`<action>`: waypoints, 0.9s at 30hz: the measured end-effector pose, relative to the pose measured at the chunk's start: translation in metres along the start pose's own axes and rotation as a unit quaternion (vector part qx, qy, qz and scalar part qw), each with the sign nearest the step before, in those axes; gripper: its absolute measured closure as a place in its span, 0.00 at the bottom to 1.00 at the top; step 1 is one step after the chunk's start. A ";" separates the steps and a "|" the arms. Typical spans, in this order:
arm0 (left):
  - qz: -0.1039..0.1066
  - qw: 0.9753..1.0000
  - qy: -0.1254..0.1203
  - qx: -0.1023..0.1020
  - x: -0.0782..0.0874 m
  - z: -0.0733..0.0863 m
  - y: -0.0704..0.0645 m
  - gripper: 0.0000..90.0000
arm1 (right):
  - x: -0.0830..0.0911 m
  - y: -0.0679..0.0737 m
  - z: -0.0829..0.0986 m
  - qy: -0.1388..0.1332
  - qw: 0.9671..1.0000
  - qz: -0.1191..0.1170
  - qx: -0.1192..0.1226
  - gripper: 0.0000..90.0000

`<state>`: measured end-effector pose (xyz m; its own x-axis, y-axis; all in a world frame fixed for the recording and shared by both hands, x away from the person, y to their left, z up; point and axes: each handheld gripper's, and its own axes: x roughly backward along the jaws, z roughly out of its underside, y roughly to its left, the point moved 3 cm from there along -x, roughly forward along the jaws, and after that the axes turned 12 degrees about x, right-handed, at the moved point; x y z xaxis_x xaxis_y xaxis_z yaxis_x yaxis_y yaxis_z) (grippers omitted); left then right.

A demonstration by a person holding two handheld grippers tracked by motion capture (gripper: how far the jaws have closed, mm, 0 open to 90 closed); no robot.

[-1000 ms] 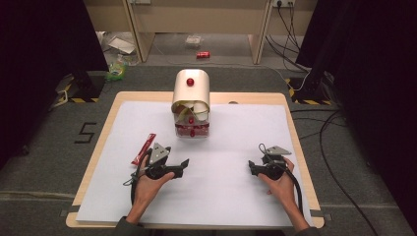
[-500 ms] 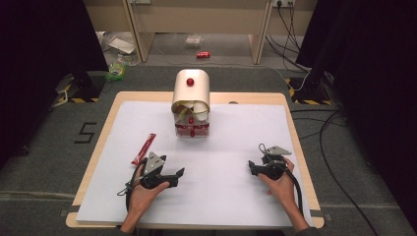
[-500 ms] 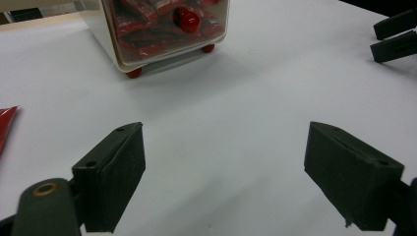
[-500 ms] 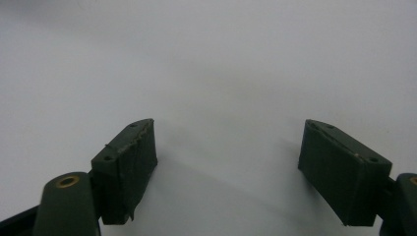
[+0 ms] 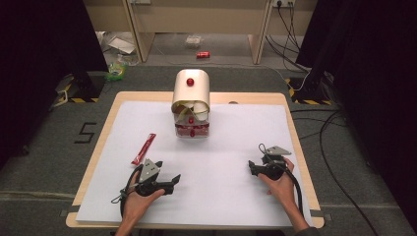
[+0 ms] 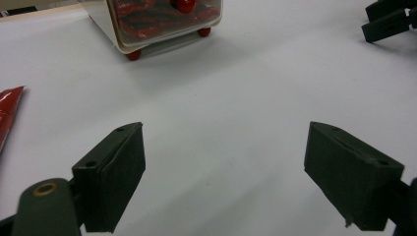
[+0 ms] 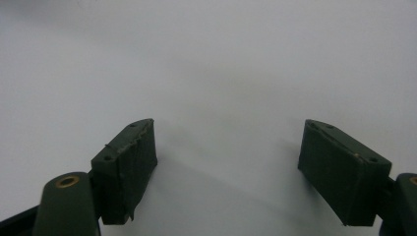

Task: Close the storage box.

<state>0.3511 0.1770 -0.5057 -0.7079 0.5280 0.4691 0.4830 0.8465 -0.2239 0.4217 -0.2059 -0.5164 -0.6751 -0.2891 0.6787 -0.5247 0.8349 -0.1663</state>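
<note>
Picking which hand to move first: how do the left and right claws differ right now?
The left claw lies near the red packet and points toward the table's middle; the right claw has bare white sheet around it. The left claw faces the container; the right claw faces blank sheet. Both are open and empty.

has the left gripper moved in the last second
Yes. The left gripper has slid toward the person's edge of the table, farther from the red packet, which stayed put.

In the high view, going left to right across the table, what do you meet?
Red packet → left tongs → rounded dispenser with red knob → right tongs.
</note>
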 end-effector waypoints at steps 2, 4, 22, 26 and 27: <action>-0.002 1.000 0.004 -0.004 0.001 0.002 -0.001 0.17 | 0.000 0.000 0.000 0.000 1.000 0.000 0.002 0.25; 0.000 1.000 0.011 -0.008 0.002 0.004 -0.002 0.17 | 0.000 0.000 0.000 0.000 1.000 0.000 0.001 0.25; -0.017 0.999 0.041 -0.018 0.014 0.018 0.001 0.17 | 0.000 0.000 0.000 0.000 1.000 0.000 0.002 0.25; -0.024 0.998 0.062 -0.023 0.016 0.021 0.003 0.17 | 0.000 0.000 0.000 0.000 1.000 0.000 0.002 0.25; -0.024 0.997 0.065 -0.023 0.016 0.021 0.003 0.17 | 0.000 0.000 0.000 0.000 1.000 0.000 0.002 0.25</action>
<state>0.3300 0.1896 -0.5169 -0.6599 0.4715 0.5850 0.4759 0.8648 -0.1601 0.4218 -0.2061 -0.5164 -0.6756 -0.2894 0.6781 -0.5268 0.8330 -0.1693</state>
